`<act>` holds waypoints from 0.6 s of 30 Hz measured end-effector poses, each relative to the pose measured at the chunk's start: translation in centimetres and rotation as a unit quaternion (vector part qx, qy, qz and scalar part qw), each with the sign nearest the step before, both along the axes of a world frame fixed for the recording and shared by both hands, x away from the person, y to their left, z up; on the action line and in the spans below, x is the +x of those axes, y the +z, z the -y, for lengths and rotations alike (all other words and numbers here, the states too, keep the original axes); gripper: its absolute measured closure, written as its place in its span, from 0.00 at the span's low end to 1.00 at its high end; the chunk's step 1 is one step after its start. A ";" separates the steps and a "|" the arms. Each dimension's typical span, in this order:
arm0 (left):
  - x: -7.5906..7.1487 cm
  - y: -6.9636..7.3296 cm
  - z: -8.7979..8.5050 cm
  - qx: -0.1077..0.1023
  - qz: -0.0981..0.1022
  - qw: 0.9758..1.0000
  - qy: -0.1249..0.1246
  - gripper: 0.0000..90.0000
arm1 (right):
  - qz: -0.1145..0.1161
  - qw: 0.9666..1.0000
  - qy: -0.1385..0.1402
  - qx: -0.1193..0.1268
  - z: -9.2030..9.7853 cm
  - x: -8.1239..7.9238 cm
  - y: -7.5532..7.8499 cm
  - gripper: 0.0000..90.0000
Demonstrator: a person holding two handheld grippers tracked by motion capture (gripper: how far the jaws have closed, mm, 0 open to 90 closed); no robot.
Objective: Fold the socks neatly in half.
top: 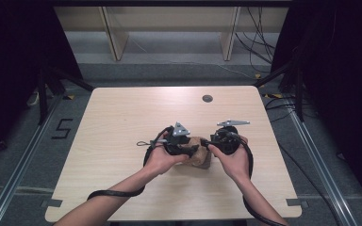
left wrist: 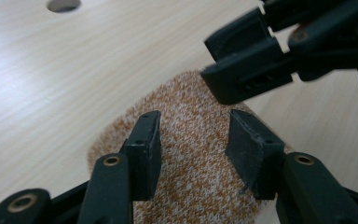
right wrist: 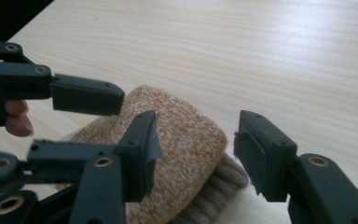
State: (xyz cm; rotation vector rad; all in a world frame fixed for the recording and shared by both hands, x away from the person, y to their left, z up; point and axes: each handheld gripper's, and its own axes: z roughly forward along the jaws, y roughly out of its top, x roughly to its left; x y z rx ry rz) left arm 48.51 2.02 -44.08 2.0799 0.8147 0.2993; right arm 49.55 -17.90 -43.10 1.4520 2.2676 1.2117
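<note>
An orange-and-white flecked knitted sock (top: pixel 201 154) lies folded on the light wooden table (top: pixel 122 122), between my two hands. In the left gripper view my left gripper (left wrist: pixel 193 147) stands open, its jaws on either side of the knit fabric (left wrist: pixel 191 116) and just above it. In the right gripper view my right gripper (right wrist: pixel 196 149) is open as well, straddling the sock (right wrist: pixel 177 126) from the opposite side. A grey-beige ribbed cuff (right wrist: pixel 214 196) sticks out beneath the orange layer. In the high view the left gripper (top: pixel 192 149) and right gripper (top: pixel 207 142) nearly meet over the sock.
A round hole (top: pixel 207 98) sits in the table near its far edge. Wooden legs (top: pixel 114 37) and loose cables (top: pixel 259 47) stand on the floor beyond the table. Dark curtains flank both sides. Each gripper's cable (top: pixel 122 192) trails off the front edge.
</note>
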 end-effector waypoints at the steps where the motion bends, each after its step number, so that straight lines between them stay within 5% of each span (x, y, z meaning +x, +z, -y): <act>1: -0.2 -0.3 0.2 0.002 -0.001 1.000 -0.003 0.59 | -0.013 1.000 -0.008 0.002 -0.1 -0.2 0.0 0.56; 7: -0.1 -0.4 0.5 -0.001 -0.001 1.000 -0.001 0.59 | -0.036 0.999 -0.012 -0.017 -0.1 -0.4 -0.5 0.61; 9: -0.1 -0.2 0.4 -0.004 0.000 1.000 0.000 0.59 | -0.042 0.999 -0.018 -0.001 -0.3 -0.5 -0.5 0.61; 18: -0.2 0.6 0.1 -0.012 0.011 1.000 -0.003 0.58 | -0.007 1.000 -0.010 -0.001 0.3 -0.2 0.0 0.55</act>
